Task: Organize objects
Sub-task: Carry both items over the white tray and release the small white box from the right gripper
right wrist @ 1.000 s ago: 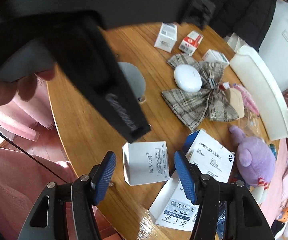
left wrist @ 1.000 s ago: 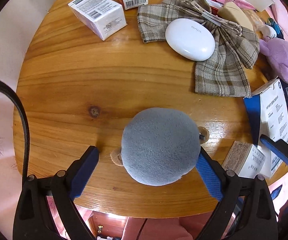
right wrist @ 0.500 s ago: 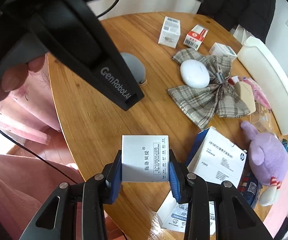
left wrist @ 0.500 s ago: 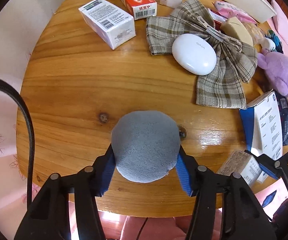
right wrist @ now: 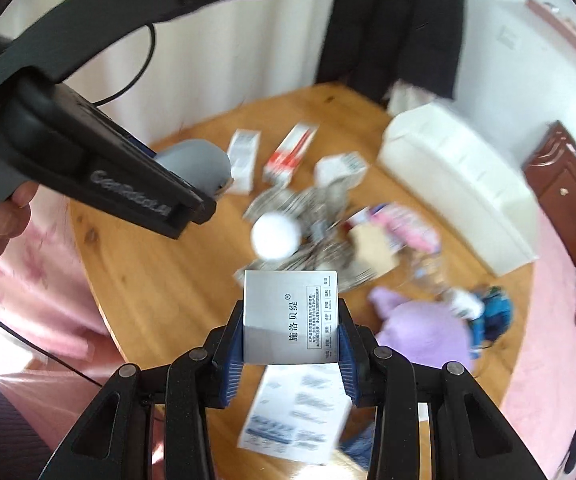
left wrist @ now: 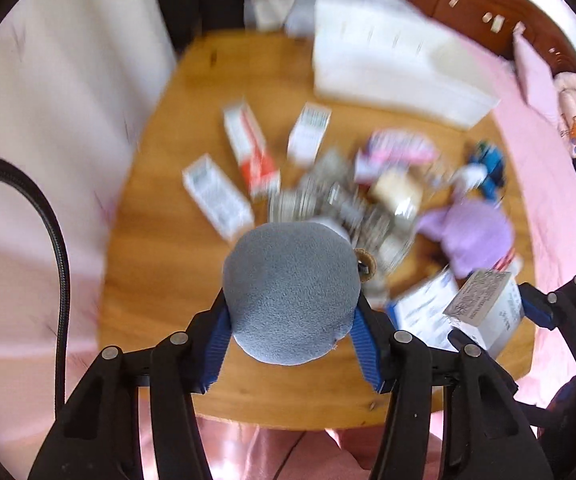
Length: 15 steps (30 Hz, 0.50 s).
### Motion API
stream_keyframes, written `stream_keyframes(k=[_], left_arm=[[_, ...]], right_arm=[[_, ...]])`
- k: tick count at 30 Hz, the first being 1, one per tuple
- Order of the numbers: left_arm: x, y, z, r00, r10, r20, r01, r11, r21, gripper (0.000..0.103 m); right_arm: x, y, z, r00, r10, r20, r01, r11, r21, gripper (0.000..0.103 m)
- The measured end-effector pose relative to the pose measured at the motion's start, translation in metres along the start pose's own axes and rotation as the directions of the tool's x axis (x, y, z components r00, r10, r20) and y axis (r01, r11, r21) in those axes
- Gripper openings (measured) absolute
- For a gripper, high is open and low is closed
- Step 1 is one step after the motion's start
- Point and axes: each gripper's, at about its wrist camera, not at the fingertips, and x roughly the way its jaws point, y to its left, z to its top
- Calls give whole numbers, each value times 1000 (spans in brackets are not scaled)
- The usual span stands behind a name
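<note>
Left gripper (left wrist: 292,344) clamping grey fuzzy plush (left wrist: 290,294) above table edge. Right gripper (right wrist: 290,354) pinching white printed box (right wrist: 290,318) (Chinese lettering), hanging over papers. Round wooden table (right wrist: 160,280) lying beyond, cluttered; white bin (right wrist: 460,184) sitting farthest.

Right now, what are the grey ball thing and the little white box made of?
The grey ball, held by the left gripper, looks like soft fleece or felt: fuzzy, matte surface. The white box, in the right gripper, looks like thin printed cardboard: sharp folded edges, slight sheen.
</note>
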Motion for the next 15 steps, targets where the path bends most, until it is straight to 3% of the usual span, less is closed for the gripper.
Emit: stream_keyframes(k=[1, 6, 11, 15], left_arm=[[-9, 10, -12, 1000, 0, 26, -1, 1000, 12, 58], [-62, -8, 13, 987, 22, 156, -32, 998, 62, 58], [-111, -17, 61, 968, -1, 250, -29, 992, 119, 58], [-128, -26, 112, 954, -42, 296, -9, 986, 169, 58]], right_arm=[[-7, -8, 5, 1000, -7, 17, 7, 1000, 14, 40], [-40, -47, 32, 994, -55, 94, 46, 994, 100, 40], [-73, -94, 65, 983, -103, 153, 68, 974, 218, 40], [-91, -140, 95, 976, -144, 166, 79, 935, 345, 40]])
